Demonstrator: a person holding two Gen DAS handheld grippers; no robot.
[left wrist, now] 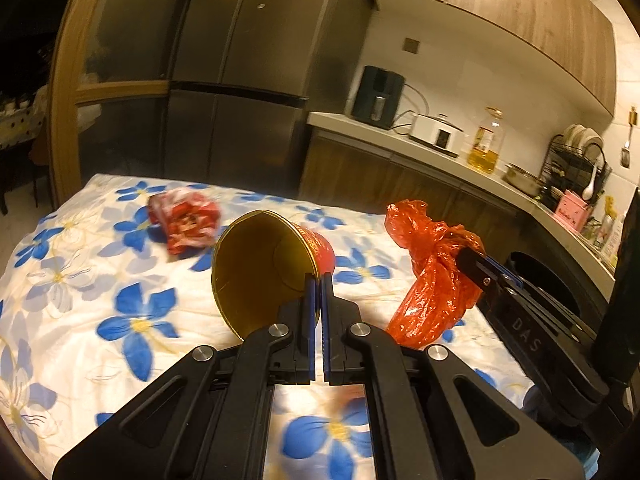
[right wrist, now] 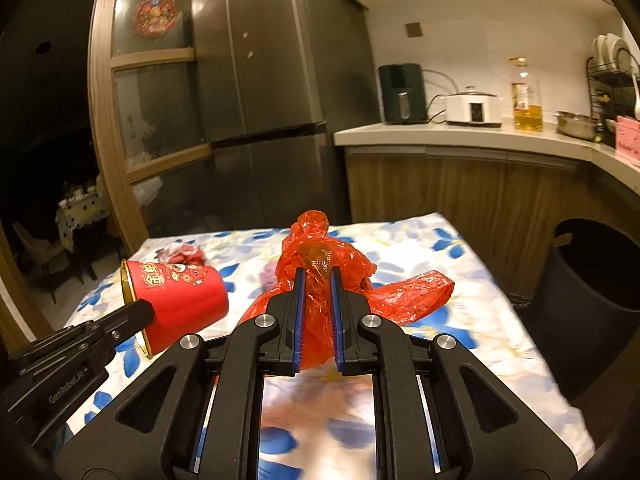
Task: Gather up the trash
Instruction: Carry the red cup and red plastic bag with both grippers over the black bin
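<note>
The left gripper [left wrist: 318, 280] has its jaws clamped on the red cup's [left wrist: 264, 268] rim; the right gripper [right wrist: 317, 276] pinches the red bag [right wrist: 320, 256]. A crumpled wrapper [left wrist: 184, 222] lies beyond on the floral surface [left wrist: 80, 280], a dark bin [right wrist: 596, 300] right.

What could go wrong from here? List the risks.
The left gripper pinches only the thin rim of the red cup, so it may slip out. The right gripper grips a bunched red plastic bag with a loose trailing end, which might snag short of the dark bin.
</note>
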